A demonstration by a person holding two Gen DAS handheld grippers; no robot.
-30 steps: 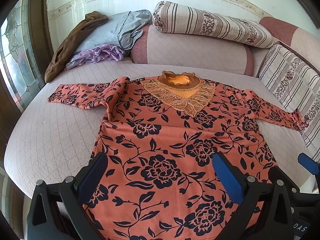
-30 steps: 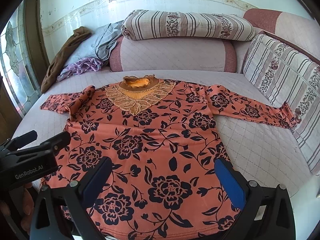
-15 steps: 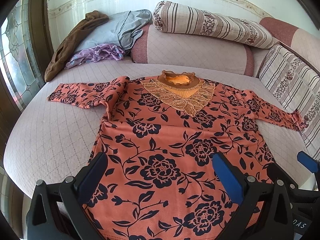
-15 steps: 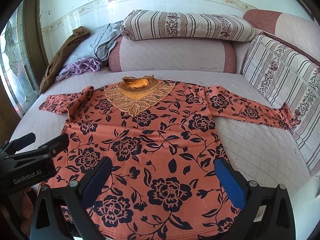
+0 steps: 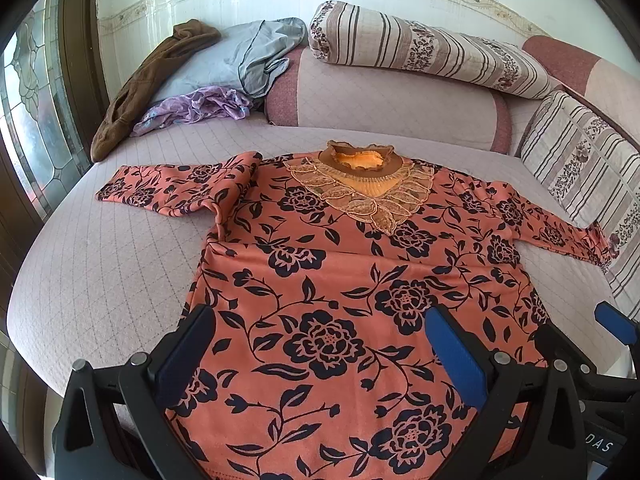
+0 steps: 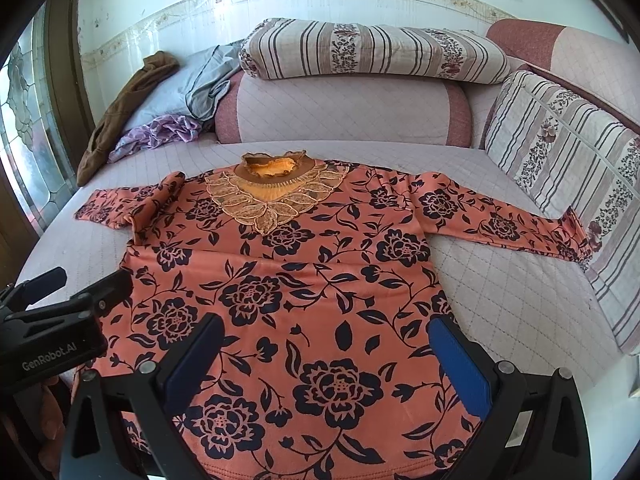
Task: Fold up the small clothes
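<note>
Partly hidden: the hem of the orange floral top (image 5: 344, 280) (image 6: 304, 280) drops below both views behind the gripper bodies, and its right cuff runs up against a striped cushion (image 6: 568, 160). Top lies front-up, flat on the quilted bed (image 5: 100, 264), collar (image 5: 360, 158) toward the far bolster (image 5: 384, 108), hem toward the viewer, long axis near-to-far; sleeves spread sideways, the left one creased at the shoulder. Left gripper (image 5: 320, 356), jaws spread wide, hangs over the lower body holding nothing. Right gripper (image 6: 328, 360), likewise wide and empty, sits just beside it. Loose brown, grey and purple clothes (image 5: 200, 80) heaped at the far left corner, well apart.
</note>
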